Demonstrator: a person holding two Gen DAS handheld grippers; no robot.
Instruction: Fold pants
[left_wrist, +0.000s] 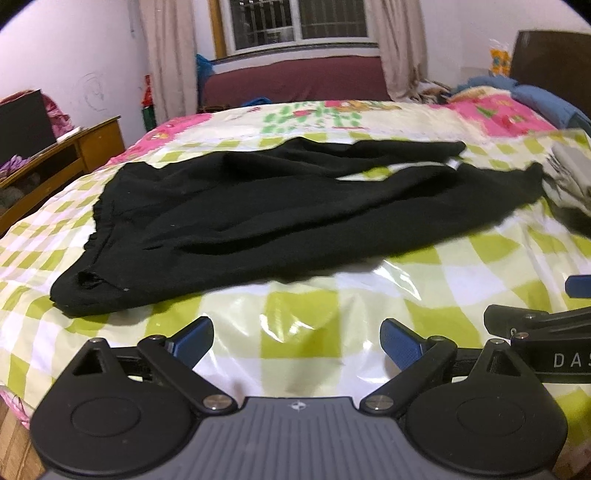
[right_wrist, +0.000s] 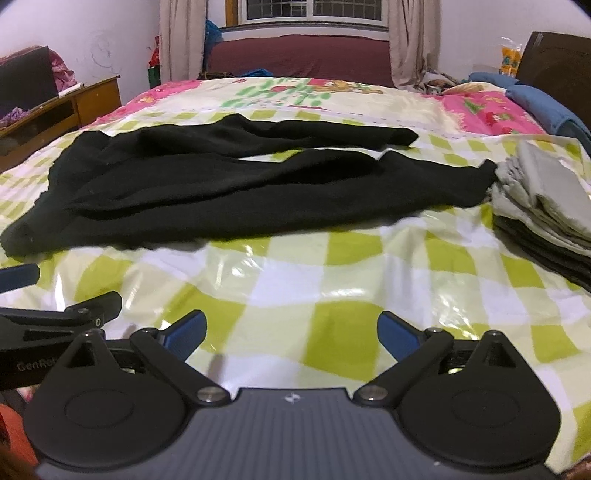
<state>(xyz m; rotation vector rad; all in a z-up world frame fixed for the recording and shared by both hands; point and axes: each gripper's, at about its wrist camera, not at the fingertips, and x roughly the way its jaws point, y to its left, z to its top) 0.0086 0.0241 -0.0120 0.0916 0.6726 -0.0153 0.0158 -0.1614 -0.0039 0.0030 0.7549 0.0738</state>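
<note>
Black pants (left_wrist: 280, 206) lie spread across bed (left_wrist: 303, 325), waistband left, legs right toward grey folded pile (right_wrist: 546, 192). I hold left gripper (left_wrist: 295, 343) and right gripper (right_wrist: 291, 332) short of pants, jaws wide, empty. I'd pinch near leg's waist and hem together, fold onto far leg.

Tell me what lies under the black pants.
The black pants lie spread on the green-and-white checked bed cover, which shows all around them and in the gap between the legs. Whatever sits directly beneath the fabric is covered and cannot be seen.
</note>
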